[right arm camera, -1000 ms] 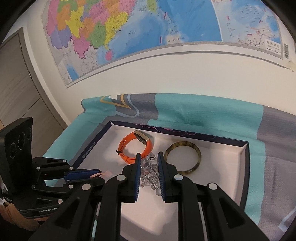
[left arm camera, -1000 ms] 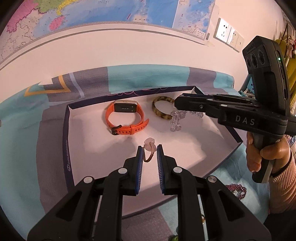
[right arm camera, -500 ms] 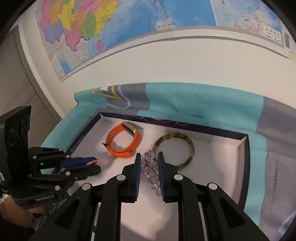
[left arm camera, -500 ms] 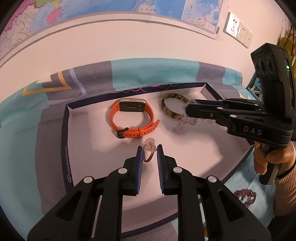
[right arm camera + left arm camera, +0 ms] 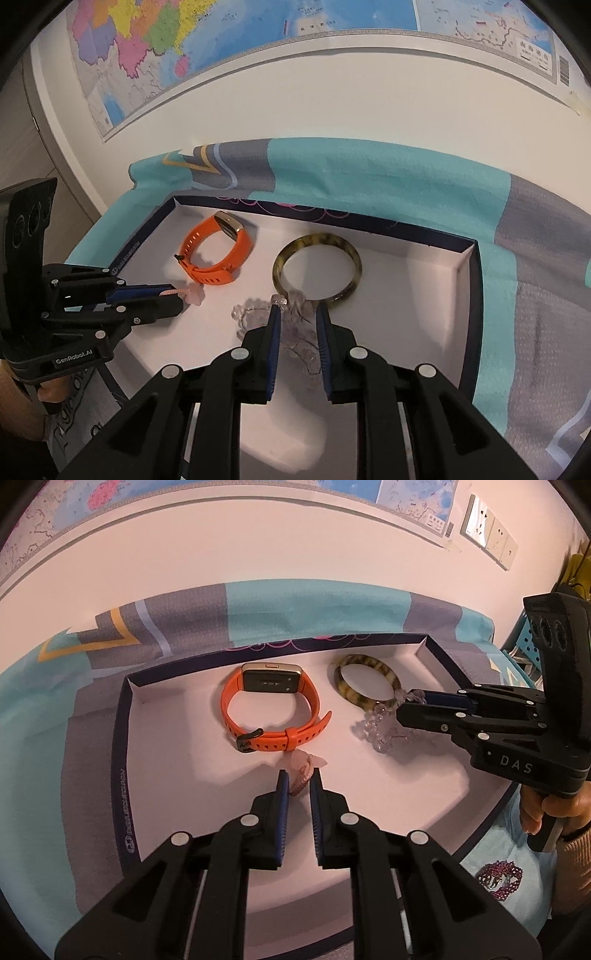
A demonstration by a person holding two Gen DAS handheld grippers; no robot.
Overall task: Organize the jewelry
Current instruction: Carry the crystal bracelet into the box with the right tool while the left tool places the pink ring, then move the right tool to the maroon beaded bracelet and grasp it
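Note:
A white tray with a dark rim holds an orange watch and a tortoiseshell bangle. My left gripper is low over the tray just in front of the watch strap. Its jaws are closing on a pink bracelet, whose flower charm touches the tray floor. My right gripper is at the bangle's near edge. Its jaws are opening, with a clear bead bracelet still between the tips. Most of those beads lie on the tray floor.
The tray sits on a teal and grey cloth against a white wall with a map. A purple beaded bracelet lies on the cloth outside the tray's right rim. A person's hand grips the right gripper's handle.
Both grippers have come down toward the tray floor. The clear beads, hanging before, now lie beside the bangle. The pink charm now rests by the watch strap.

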